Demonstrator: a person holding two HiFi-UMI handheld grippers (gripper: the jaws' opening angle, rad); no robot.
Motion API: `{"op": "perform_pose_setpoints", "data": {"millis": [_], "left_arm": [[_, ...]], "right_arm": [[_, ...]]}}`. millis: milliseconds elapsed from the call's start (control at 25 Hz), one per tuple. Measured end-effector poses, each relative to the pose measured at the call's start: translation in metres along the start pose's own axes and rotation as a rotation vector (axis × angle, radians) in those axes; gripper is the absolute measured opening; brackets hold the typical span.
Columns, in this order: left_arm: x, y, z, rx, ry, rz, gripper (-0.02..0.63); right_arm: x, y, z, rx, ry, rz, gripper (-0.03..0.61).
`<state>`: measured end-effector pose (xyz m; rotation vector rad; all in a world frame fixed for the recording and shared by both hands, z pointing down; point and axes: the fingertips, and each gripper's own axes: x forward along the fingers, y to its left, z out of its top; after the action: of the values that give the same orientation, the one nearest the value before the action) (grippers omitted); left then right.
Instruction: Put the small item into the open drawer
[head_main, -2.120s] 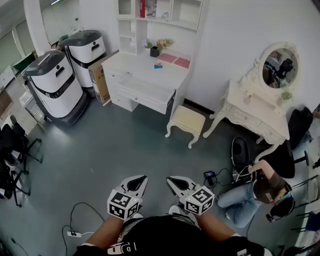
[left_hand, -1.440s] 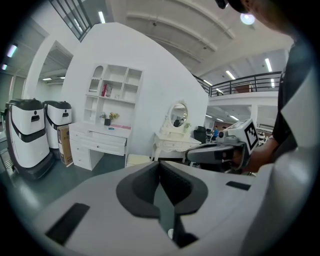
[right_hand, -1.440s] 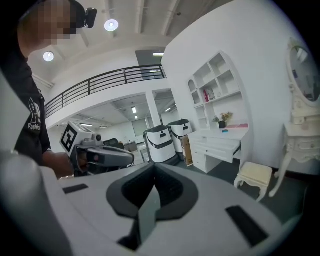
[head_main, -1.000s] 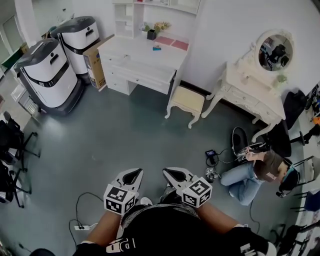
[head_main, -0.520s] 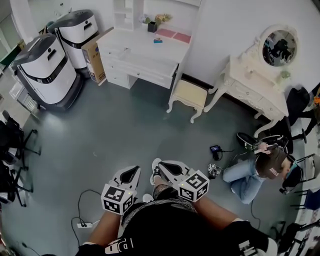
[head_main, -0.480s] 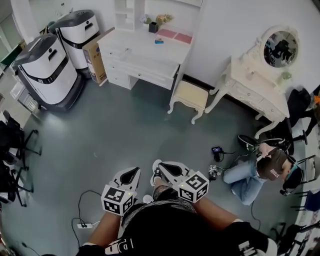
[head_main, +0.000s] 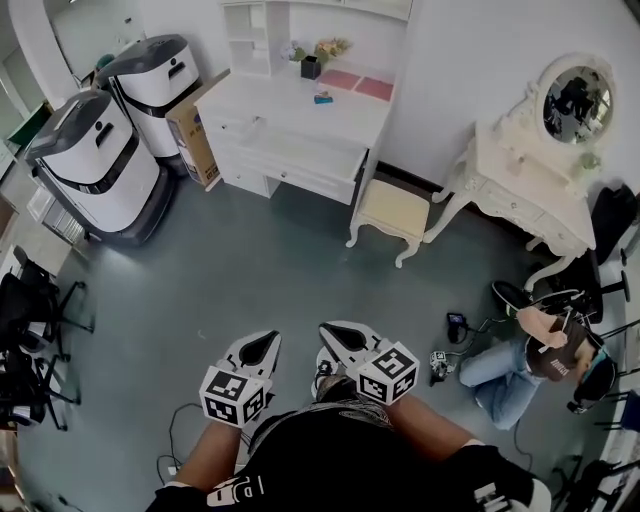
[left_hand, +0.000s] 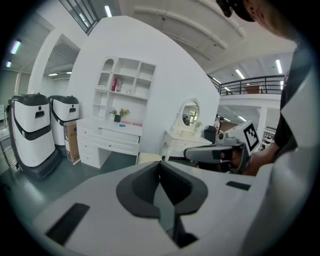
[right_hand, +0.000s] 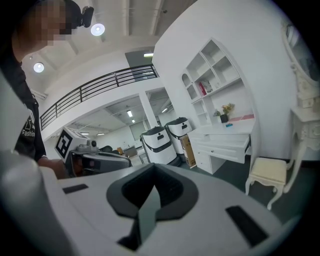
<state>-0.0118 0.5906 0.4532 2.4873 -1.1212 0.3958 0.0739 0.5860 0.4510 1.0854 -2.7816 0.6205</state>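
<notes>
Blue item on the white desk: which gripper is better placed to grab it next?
Right, but only slightly. Both are shut, empty and far from the desk. The right gripper lines up more nearly with the blue item; the left gripper sits further aside.

The small blue item on the white desk is too small to identify in any view. The inside of the desk's drawer is out of sight. The shelf unit above the desk is cut off by the head view's top edge, and the print on its books is too small to read. The hands holding the left gripper and right gripper are hidden beneath the marker cubes, and the forearms run off the bottom edge. Black chairs are cropped at the left edge.
</notes>
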Motion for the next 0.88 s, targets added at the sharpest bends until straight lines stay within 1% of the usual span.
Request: {"op": "perform_pose_setpoints", "data": {"millis": [120, 320, 440, 600, 760, 880], "left_arm": [[0.034, 0.009, 0.033, 0.034, -0.017, -0.008, 0.014], [0.091, 0.028, 0.066, 0.057, 0.023, -0.002, 0.014], [0.123, 0.034, 0.082, 0.080, 0.028, -0.001, 0.014], [0.158, 0.037, 0.095, 0.096, 0.040, -0.001, 0.014], [0.173, 0.035, 0.092, 0.109, 0.099, -0.011, 0.014], [0.182, 0.042, 0.093, 0.111, 0.125, -0.008, 0.014]], "right_arm": [[0.014, -0.037, 0.024, -0.002, -0.029, -0.013, 0.009], [0.032, -0.091, 0.059, 0.011, -0.052, -0.004, 0.009], [0.038, -0.122, 0.074, 0.014, -0.065, 0.004, 0.009], [0.043, -0.159, 0.083, 0.047, -0.079, -0.002, 0.009], [0.046, -0.178, 0.082, 0.073, -0.065, -0.009, 0.009], [0.045, -0.190, 0.083, 0.082, -0.070, -0.022, 0.009]]}}
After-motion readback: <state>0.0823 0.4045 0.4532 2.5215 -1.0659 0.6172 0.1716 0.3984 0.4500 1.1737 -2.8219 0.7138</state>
